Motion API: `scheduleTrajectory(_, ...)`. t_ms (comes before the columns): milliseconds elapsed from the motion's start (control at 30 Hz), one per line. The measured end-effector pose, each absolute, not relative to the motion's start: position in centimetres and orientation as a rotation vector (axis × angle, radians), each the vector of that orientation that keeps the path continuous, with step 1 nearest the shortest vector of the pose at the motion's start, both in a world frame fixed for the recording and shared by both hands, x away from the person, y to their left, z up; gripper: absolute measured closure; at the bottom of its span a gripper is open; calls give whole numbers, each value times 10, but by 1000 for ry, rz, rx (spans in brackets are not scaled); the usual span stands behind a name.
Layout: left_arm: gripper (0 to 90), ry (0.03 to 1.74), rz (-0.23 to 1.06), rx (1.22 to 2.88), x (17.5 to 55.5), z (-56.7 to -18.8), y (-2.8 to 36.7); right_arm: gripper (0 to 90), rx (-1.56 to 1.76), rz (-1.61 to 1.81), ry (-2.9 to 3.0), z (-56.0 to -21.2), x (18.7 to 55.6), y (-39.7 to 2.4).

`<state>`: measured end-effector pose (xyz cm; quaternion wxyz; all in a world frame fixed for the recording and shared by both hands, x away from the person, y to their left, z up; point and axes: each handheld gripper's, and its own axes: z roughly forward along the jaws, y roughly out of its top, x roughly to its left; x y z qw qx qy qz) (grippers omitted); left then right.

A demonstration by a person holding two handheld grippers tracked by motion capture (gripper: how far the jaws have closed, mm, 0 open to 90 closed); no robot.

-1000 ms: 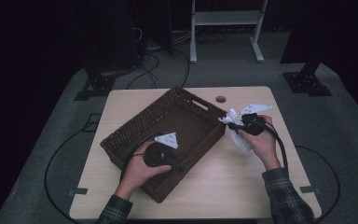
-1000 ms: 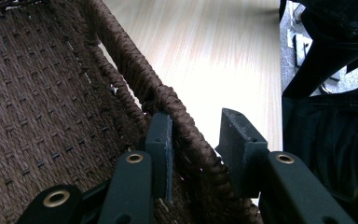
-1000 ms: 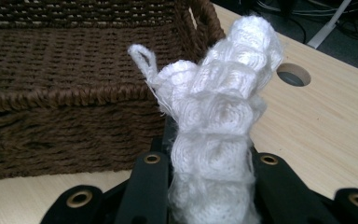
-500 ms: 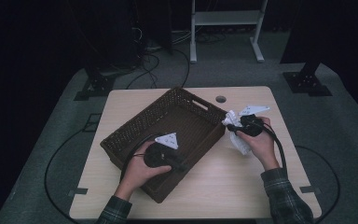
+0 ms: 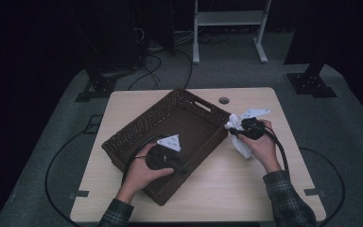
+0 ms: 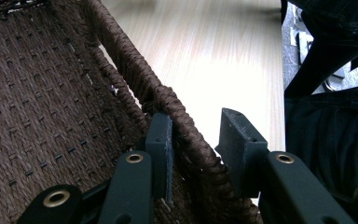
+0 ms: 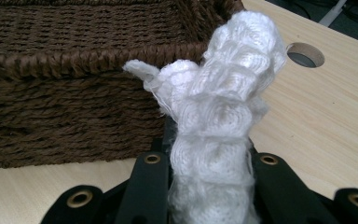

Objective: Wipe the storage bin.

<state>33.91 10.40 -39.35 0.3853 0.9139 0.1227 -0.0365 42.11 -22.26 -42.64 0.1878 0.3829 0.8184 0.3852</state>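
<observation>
The right gripper's fingers (image 7: 149, 186) are clamping the white cloth (image 7: 223, 116) beside the basket (image 5: 137, 137), not yet inside; the left gripper (image 6: 196, 154) is pinching its near rim.

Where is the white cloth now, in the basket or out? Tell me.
Out. The white cloth, bunched in the right tongs, sits outside the wicker basket's rim, over the table.

You work at a pale rectangular wooden table (image 5: 246, 189) with a round cable hole (image 5: 224, 100) just beyond your right tongs. It stands on a grey carpeted floor (image 5: 340, 142), where black cables (image 5: 56, 161) loop out to the left of your left tongs. Far ahead of both tongs stand a white metal frame (image 5: 229, 19) and black stand bases (image 5: 311, 84); the room behind is dark.
</observation>
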Motion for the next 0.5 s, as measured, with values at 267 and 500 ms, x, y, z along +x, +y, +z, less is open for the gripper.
scheduleTrajectory(267, 647, 313, -92, 2328, 339, -393, 104, 750, 1091, 1066, 2315, -432, 423, -221)
scheduleTrajectory(500, 647, 312, -94, 2329, 339, -394, 104, 750, 1088, 1049, 2330, -437, 425, -220)
